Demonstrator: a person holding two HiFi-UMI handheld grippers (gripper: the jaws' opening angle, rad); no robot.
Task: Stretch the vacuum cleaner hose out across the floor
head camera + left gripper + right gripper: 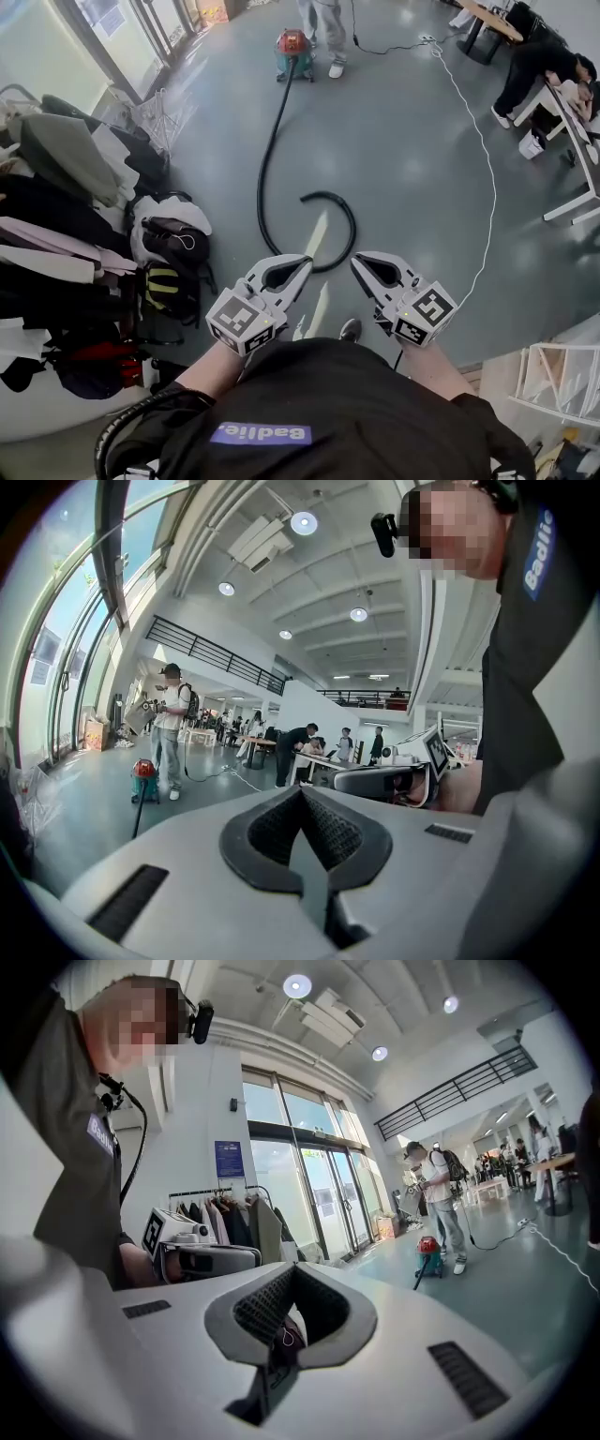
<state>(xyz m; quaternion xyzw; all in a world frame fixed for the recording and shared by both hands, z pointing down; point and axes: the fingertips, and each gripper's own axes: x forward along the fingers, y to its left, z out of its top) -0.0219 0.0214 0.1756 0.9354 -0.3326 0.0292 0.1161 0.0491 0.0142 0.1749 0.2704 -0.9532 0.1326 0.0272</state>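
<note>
Hose [266, 155] curls across the floor [412, 159] from the vacuum [293, 49]; we hold left tongs [306, 262] and right tongs [355, 262] near its looped end, both closed and empty.

hose [265, 178]: curled on floor [412, 159] | vacuum cleaner [293, 52]: far end | left gripper [304, 262], right gripper [356, 263]: closed

Glossy, smooth floor [403, 141] reflects lights; the black hose [328, 194] looks matt.

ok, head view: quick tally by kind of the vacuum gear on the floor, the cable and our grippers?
vacuum cleaner: 1
hose: 1
white cable: 1
hand-held gripper: 2 (left hand-held gripper, right hand-held gripper, both shut and empty)
Total: 5
</note>
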